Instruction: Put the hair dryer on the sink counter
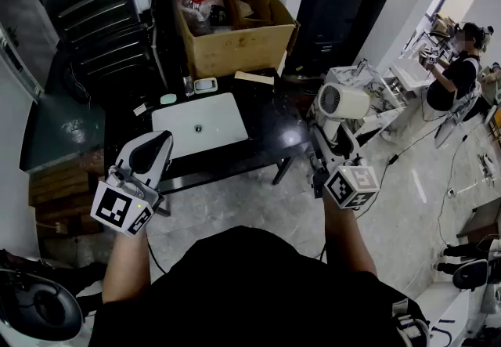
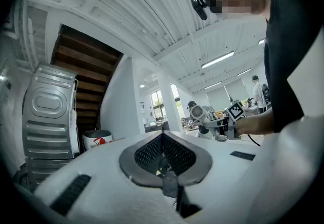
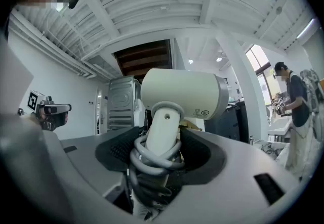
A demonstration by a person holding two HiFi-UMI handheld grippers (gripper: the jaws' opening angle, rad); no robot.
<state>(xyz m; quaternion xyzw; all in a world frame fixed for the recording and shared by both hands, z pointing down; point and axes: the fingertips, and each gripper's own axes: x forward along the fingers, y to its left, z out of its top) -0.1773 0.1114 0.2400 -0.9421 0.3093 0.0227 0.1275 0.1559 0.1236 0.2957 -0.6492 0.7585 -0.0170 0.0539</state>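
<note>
A white hair dryer (image 1: pixel 342 101) with its grey cord wound round the handle stands upright in my right gripper (image 1: pixel 329 136), which is shut on the handle. In the right gripper view the hair dryer (image 3: pixel 182 91) fills the middle, its handle between the dark pads of the right gripper (image 3: pixel 157 149). It hangs off the right end of the black sink counter (image 1: pixel 266 114), above the floor. The white sink basin (image 1: pixel 180 114) lies in the counter's middle. My left gripper (image 1: pixel 162 140) hovers over the counter's front left edge, jaws together on nothing; the left gripper (image 2: pixel 163 138) points out into the room.
A cardboard box (image 1: pixel 235 32) of bits stands behind the counter, a dark ribbed appliance (image 1: pixel 94 1) at the back left. Small items (image 1: pixel 205 85) lie by the basin's far edge. A person (image 1: pixel 458 71) works at a table far right. Cables (image 1: pixel 407 150) trail on the floor.
</note>
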